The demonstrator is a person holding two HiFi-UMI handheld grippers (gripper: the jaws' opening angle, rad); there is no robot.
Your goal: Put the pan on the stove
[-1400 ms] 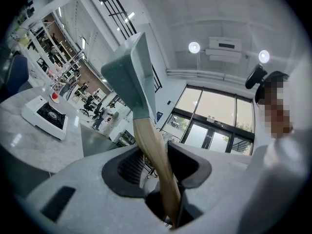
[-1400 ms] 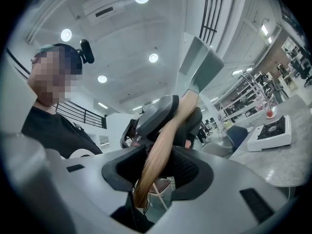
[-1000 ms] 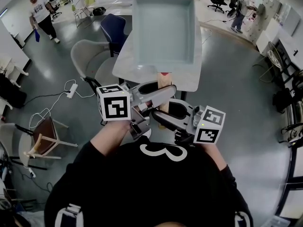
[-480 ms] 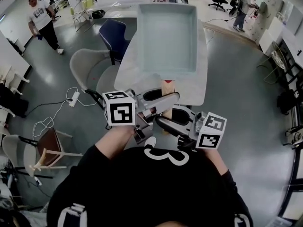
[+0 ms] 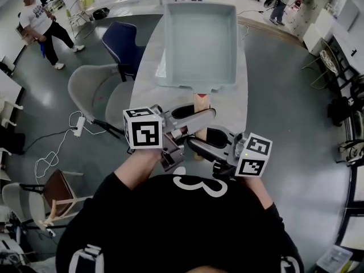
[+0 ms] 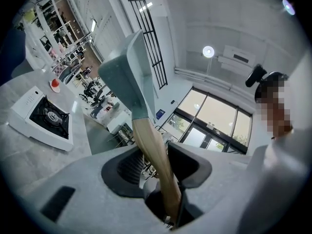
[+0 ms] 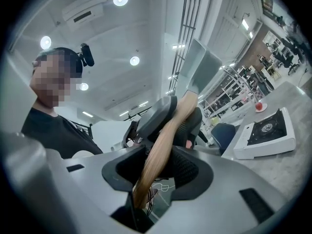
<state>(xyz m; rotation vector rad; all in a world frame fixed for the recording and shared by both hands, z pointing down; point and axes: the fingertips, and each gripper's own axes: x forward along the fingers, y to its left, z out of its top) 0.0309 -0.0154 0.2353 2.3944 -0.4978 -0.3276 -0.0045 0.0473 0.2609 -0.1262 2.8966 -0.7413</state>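
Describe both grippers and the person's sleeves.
The left gripper and right gripper are grey moulded shells with black ribbed pads. Each carries a white cube printed with black square markers. The sleeves are black.

Open-plan laboratory or office hall. A polished grey floor (image 5: 284, 95) is shown, on which white tables (image 5: 232, 108) are set out with a blue chair (image 5: 122, 47) and a grey chair (image 5: 94, 92) beside them, and a power strip (image 5: 78, 123) with loose cable is laid. A person (image 5: 42, 27) is seen standing at the far side. Round ceiling lights (image 6: 208, 51), a wall air conditioner (image 6: 237, 57) and tall windows (image 6: 214, 118) are visible; a portable stove (image 6: 45, 116) is set on a tabletop.
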